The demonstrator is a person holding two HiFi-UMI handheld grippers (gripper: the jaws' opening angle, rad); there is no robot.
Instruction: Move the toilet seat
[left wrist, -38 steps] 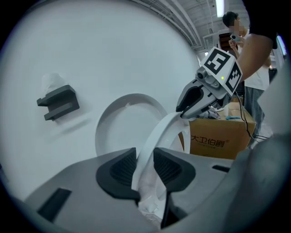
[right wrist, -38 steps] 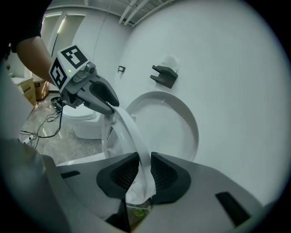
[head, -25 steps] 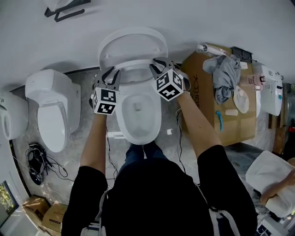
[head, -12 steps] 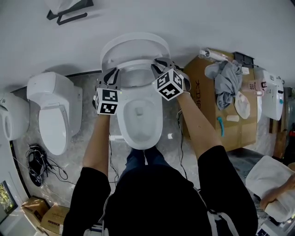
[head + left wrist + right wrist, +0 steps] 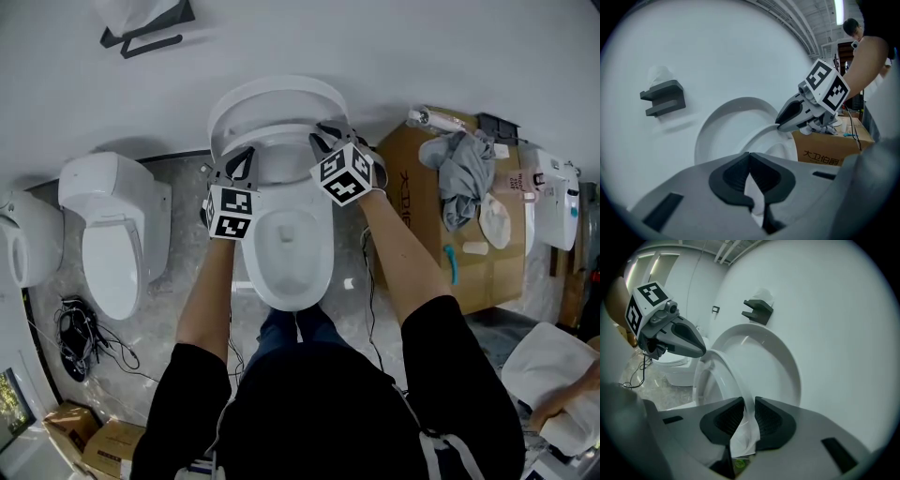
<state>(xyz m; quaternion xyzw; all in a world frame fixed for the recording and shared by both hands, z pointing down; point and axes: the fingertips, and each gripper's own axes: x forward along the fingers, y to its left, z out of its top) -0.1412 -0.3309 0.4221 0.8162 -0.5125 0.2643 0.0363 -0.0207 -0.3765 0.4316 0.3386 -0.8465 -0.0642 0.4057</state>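
Observation:
A white toilet stands below me with its lid up against the wall. The seat ring is lifted off the bowl and tilted up in front of the lid. My right gripper is shut on the ring's right side; in the right gripper view both pads clamp the thin white rim at the right gripper. My left gripper sits by the ring's left side. Its jaws are shut, tips touching, at the left gripper, with the ring just ahead and nothing clamped.
A second toilet stands to the left, with cables on the floor before it. A cardboard box with a grey cloth is to the right. A black bracket hangs on the wall. Another person's arm shows at lower right.
My left gripper has shifted right toward the seat ring and its jaws have come together. The right gripper keeps its hold on the ring in about the same place.

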